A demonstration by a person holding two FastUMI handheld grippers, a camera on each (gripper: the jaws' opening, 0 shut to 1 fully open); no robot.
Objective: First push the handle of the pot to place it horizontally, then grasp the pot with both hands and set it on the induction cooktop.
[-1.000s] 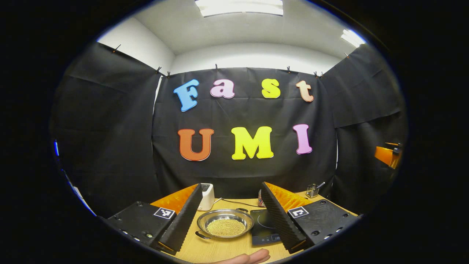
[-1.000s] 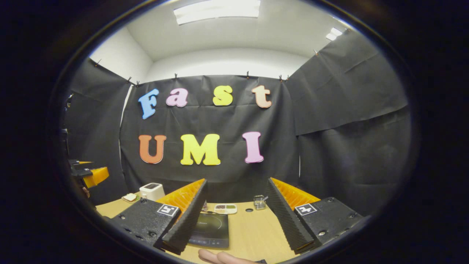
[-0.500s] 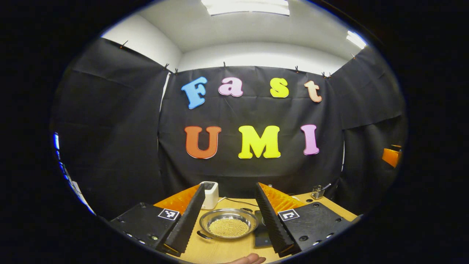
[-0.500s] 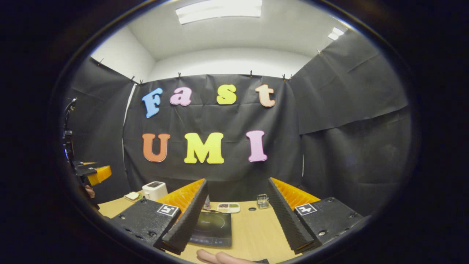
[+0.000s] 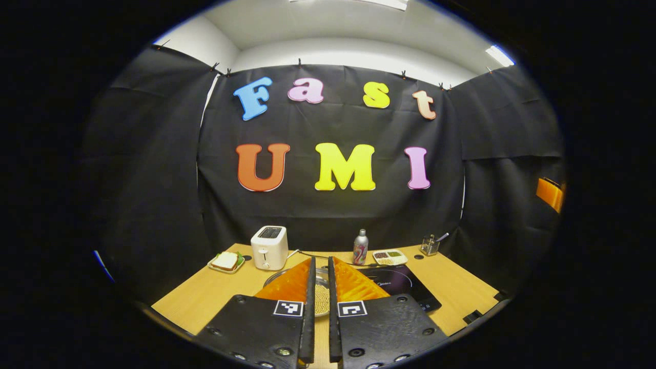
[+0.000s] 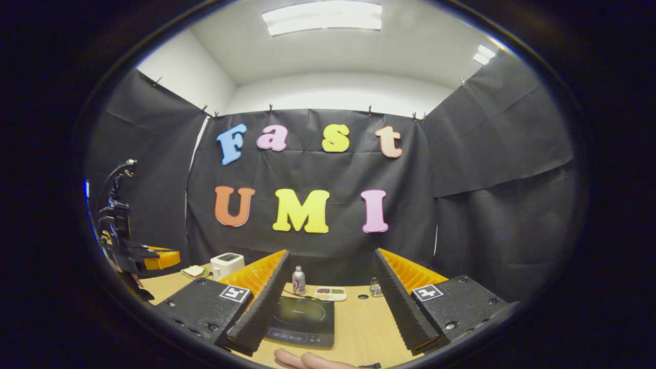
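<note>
The left gripper [image 5: 319, 287] has its two fingers nearly together with a thin gap, holding nothing. Through that gap, the shiny round metal pot [image 5: 321, 300] full of little yellow grains sits on the light wooden table [image 5: 205, 297], just beside the flat black induction cooktop [image 5: 405, 284]. A white toaster [image 5: 269, 247] and a small bottle [image 5: 361, 247] stand farther back. The right gripper [image 6: 330, 302] is spread wide with nothing between its fingers, above the cooktop [image 6: 302, 320].
</note>
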